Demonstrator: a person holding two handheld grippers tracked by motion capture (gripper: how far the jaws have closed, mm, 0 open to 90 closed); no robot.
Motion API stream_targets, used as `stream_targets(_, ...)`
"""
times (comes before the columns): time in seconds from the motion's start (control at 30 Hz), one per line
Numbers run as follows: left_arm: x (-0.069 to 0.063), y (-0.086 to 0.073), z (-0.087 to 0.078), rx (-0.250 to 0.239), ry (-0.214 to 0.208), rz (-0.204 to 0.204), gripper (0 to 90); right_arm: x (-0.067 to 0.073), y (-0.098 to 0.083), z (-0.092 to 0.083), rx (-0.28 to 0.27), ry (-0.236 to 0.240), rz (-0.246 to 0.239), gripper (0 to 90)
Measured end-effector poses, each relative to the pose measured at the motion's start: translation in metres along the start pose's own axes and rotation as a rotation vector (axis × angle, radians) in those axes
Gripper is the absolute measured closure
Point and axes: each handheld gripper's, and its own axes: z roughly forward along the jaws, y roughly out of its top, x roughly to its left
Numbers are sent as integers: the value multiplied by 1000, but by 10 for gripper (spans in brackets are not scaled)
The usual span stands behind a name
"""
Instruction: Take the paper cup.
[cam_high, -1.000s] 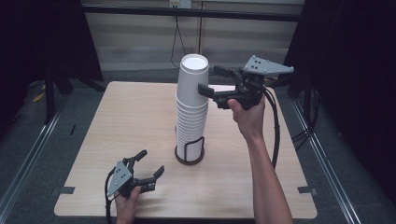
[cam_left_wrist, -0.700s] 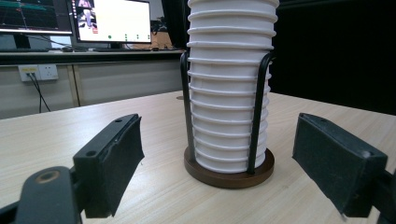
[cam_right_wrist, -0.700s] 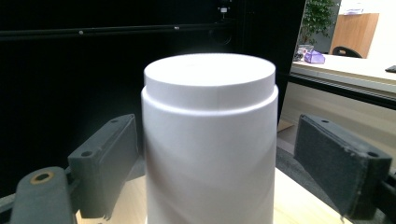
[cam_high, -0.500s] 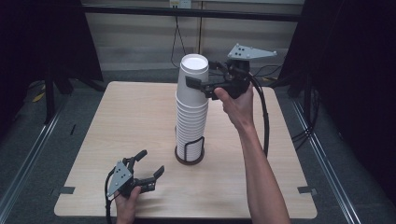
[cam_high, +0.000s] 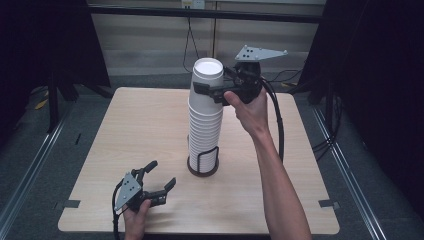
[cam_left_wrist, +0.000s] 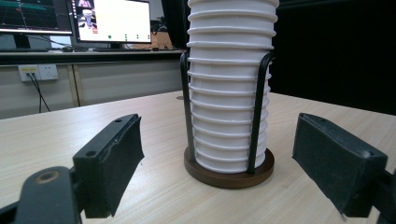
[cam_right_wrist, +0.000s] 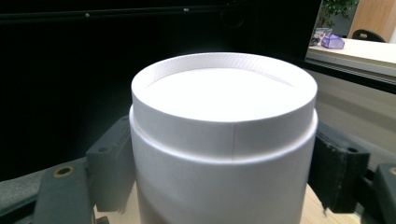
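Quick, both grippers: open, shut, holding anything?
Left gripper: open, empty, low at the table's near edge, facing the cup stack.
Right gripper: jaws around the top cup; whether the pads press cannot be told.

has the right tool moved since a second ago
Yes. The right tool has come in leftward, its jaws now on either side of the top cup of the stack.

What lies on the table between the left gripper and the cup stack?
Nothing: in the left gripper view, bare table runs from the left gripper to the cup stack.
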Motion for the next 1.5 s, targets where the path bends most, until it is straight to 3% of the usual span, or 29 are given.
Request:
stream_targets(0.5,0,0,0,-2,-2,-5,157,3,12,-4,-65,6,0,222)
stream_targets(1.07,0,0,0,-3,-2,-5,156,7,30,-19,-183,-14,12,229)
stream_targets(1.5,0,0,0,-2,-1,-4,156,8,32,-28,-246,-6,16,230)
